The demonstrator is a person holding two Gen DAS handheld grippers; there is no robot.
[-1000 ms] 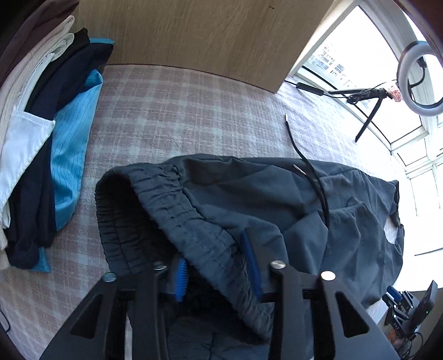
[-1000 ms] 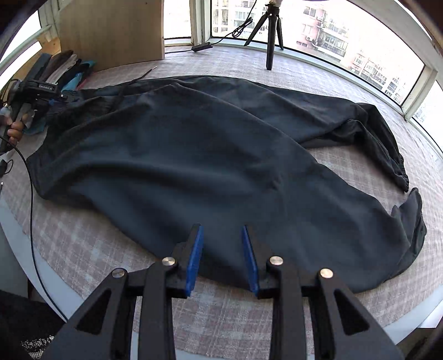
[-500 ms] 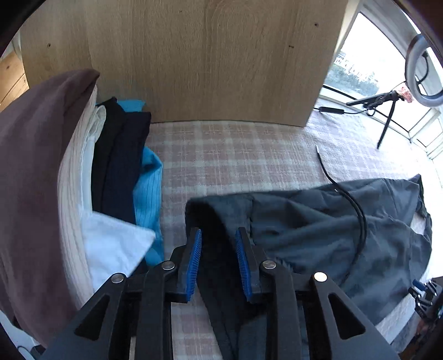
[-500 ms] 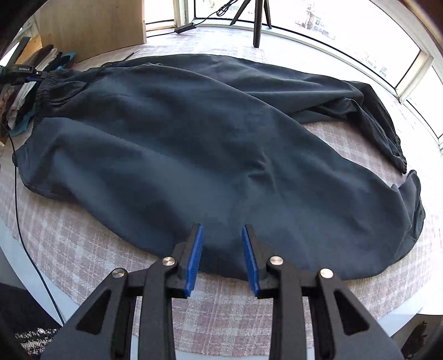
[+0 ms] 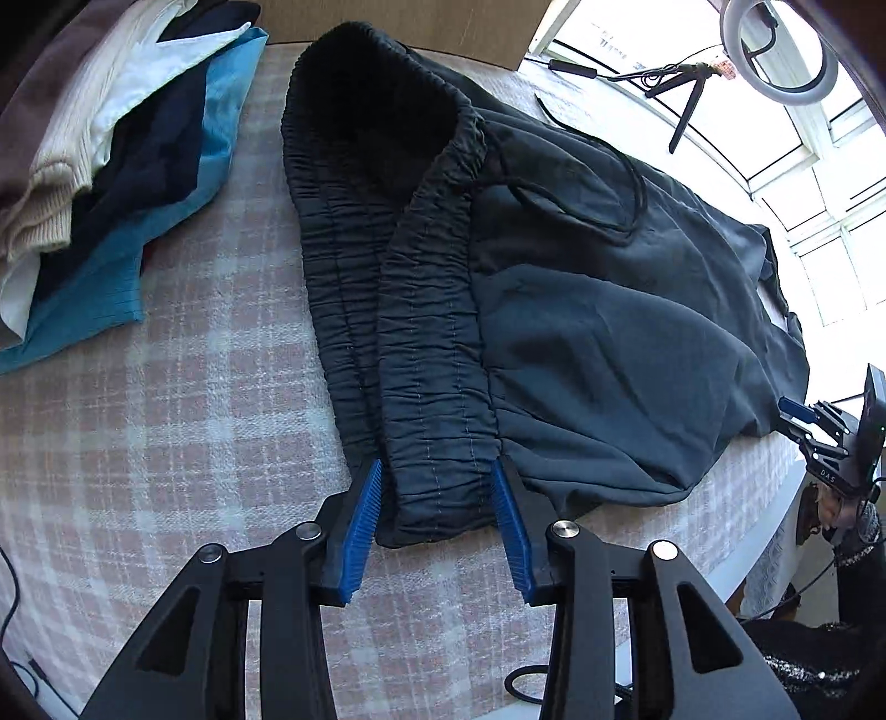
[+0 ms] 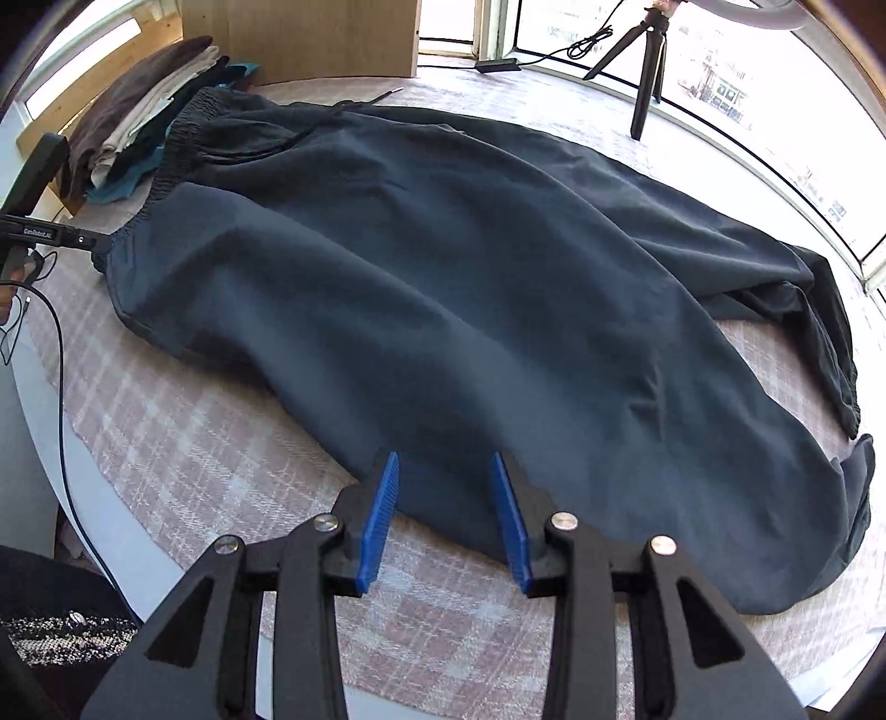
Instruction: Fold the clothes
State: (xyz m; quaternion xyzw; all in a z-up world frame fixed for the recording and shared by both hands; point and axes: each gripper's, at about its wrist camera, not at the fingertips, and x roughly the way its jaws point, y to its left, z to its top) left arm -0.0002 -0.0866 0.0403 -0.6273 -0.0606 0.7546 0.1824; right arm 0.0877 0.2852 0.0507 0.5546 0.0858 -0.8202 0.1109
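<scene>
Dark grey trousers lie spread on the checked cloth, with the elastic waistband toward the clothes pile. My left gripper points down at the waistband's near corner. Its jaws are opening; the corner lies flat between the blue pads, which do not pinch it. My right gripper hovers over the near edge of a trouser leg. Its jaws are opening too, with the fabric edge between the pads and not squeezed. A black drawstring curls over the hip.
A pile of folded clothes sits left of the waistband, with a wooden board behind it. A tripod and a ring light stand by the window. The table's rounded edge runs close on the near side.
The left gripper carried the waistband toward the clothes pile, laid it out flat and widened its jaws. The right gripper's jaws opened slightly over the leg edge.
</scene>
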